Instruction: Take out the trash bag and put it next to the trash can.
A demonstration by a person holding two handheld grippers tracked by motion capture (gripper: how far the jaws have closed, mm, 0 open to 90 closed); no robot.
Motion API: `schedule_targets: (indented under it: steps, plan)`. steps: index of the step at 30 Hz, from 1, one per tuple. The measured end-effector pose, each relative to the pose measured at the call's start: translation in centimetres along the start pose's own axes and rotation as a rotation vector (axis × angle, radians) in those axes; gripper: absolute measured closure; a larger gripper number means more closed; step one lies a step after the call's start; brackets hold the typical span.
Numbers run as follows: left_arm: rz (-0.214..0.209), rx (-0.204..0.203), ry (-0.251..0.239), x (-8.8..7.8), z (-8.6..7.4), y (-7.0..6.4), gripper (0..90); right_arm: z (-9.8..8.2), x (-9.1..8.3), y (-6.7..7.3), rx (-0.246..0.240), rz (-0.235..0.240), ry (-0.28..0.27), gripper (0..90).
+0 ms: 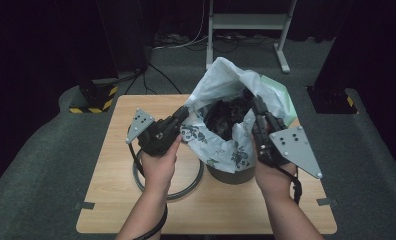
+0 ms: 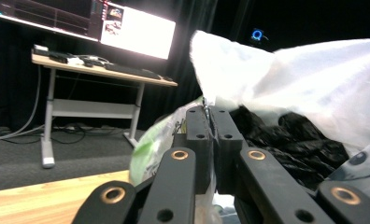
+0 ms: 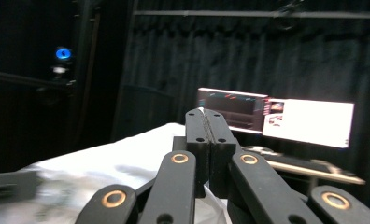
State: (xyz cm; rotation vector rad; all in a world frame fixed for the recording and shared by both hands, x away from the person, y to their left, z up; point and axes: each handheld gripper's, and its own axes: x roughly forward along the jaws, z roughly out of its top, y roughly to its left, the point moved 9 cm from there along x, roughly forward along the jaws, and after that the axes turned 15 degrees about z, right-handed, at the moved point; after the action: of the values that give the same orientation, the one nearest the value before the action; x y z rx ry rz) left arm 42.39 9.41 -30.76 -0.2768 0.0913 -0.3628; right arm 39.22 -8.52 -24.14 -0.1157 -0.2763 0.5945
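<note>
A white flower-printed plastic bag [image 1: 221,85] lines a dark round bin [image 1: 231,176] on the wooden table [image 1: 116,200]. Crumpled black plastic [image 1: 228,115] lies inside the bag. My left gripper [image 1: 186,111] is shut on the bag's left rim, and in the left gripper view a thin film of bag [image 2: 248,74] is pinched at the tips of that gripper [image 2: 207,109]. My right gripper [image 1: 248,95] is shut on the bag's right rim. In the right gripper view this gripper [image 3: 205,112] has its jaws pressed together, with white bag [image 3: 127,163] spreading beneath them.
A grey ring [image 1: 186,187] lies on the table left of the bin, under my left hand. A pale green bag [image 1: 278,92] sits behind the bin. Beyond the table are a desk frame [image 1: 246,22], a striped stand base [image 1: 93,100] and lit monitors [image 2: 136,30].
</note>
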Motion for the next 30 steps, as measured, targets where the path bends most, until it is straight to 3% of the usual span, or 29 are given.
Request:
schedule_targets:
  steps: [4, 12, 17, 23, 26, 27, 28, 29, 30]
  plan:
    - [-0.011, 0.017, 0.017, -0.3, -0.9, -0.6, 84.3, -0.5, 0.9, 2.7, -0.01, 0.061, 0.024, 89.8]
    - [-0.033, -0.024, 0.036, -0.4, -1.9, 0.0, 78.7, -3.9, 2.6, 7.8, -0.073, 0.163, 0.124, 89.8]
    - [-0.058, -0.043, 0.039, -0.8, -1.8, 0.2, 73.8, -6.0, 2.9, 9.5, -0.065, 0.206, 0.172, 89.8]
    - [-0.064, -0.076, 0.012, -1.2, -1.4, 0.7, 70.5, -8.8, 3.2, 10.5, -0.047, 0.241, 0.24, 89.8]
    - [-0.061, -0.063, 0.017, -1.0, -1.3, 0.7, 61.5, -9.9, 3.3, 10.7, -0.038, 0.251, 0.266, 89.8]
    - [-0.046, -0.055, 0.049, -0.6, -1.3, 0.9, 49.4, -10.3, 3.3, 10.7, -0.039, 0.255, 0.27, 89.8]
    - [-0.046, -0.055, 0.049, -0.6, -1.3, 0.9, 42.7, -10.3, 3.3, 10.7, -0.039, 0.255, 0.27, 89.8]
    - [-0.02, -0.039, 0.066, -0.3, -1.4, 1.3, 42.7, -10.4, 3.3, 10.7, -0.038, 0.256, 0.272, 89.8]
    - [-0.018, -0.008, 0.094, -0.2, -1.6, 1.8, 34.5, -10.5, 3.3, 10.7, -0.039, 0.258, 0.273, 89.8]
